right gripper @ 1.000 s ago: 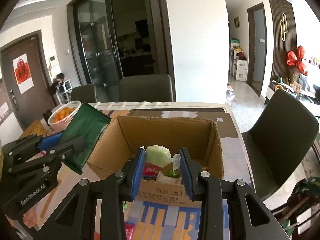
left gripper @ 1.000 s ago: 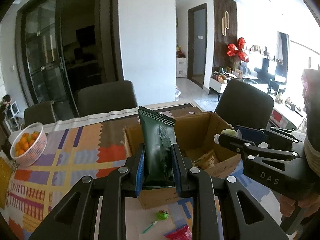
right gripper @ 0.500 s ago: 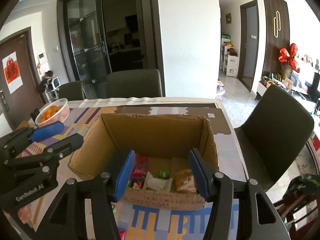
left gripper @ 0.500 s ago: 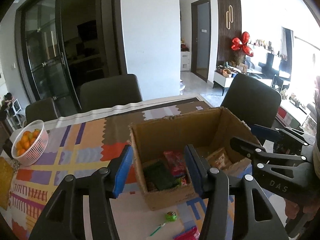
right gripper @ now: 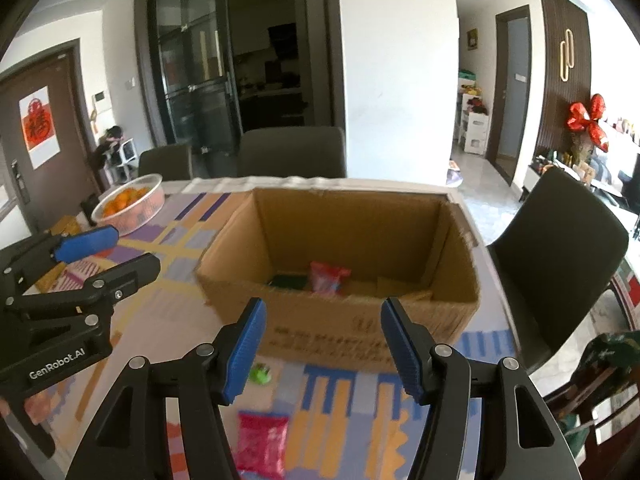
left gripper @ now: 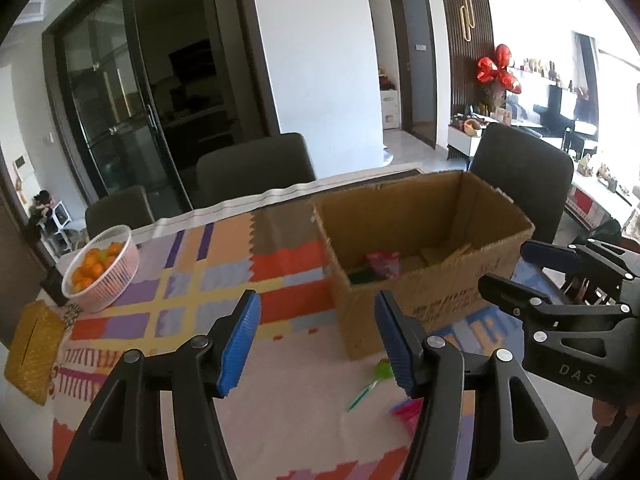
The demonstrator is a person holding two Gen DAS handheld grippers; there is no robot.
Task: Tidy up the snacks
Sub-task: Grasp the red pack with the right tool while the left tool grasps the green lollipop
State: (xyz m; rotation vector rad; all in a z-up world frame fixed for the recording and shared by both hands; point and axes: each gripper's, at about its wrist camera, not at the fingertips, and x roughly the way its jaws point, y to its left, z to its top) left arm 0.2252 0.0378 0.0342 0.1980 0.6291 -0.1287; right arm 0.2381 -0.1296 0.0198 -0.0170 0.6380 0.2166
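Both grippers hang above the counter [right gripper: 492, 344] on the near side of the box [right gripper: 340, 320], their jaws spread wide and holding nothing. The left gripper [left gripper: 316, 340] sits off the box's near-left corner; the right gripper [right gripper: 322, 344] faces the box's front wall squarely. That stance suits a search for the next snack, since two are loose on the cloth just before the box: a green lollipop [left gripper: 374, 380] and a pink packet [right gripper: 262, 444].

The box stands open-topped in the middle of the counter so snacks can be dropped straight in. Inside it, a red packet [right gripper: 326, 276] leans up against a dark green packet [right gripper: 288, 280] lying flat on the floor of the box. A basket of oranges [left gripper: 102, 270] stands well apart at the far left, out of the working area.

Much is hard to read. The box's front wall hides most of its floor, so any other snacks in there cannot be counted. The pink packet is blurred and cut off by the lower edge in the right view, and partly behind a jaw in the left view. The printing on the box is smeared and illegible.
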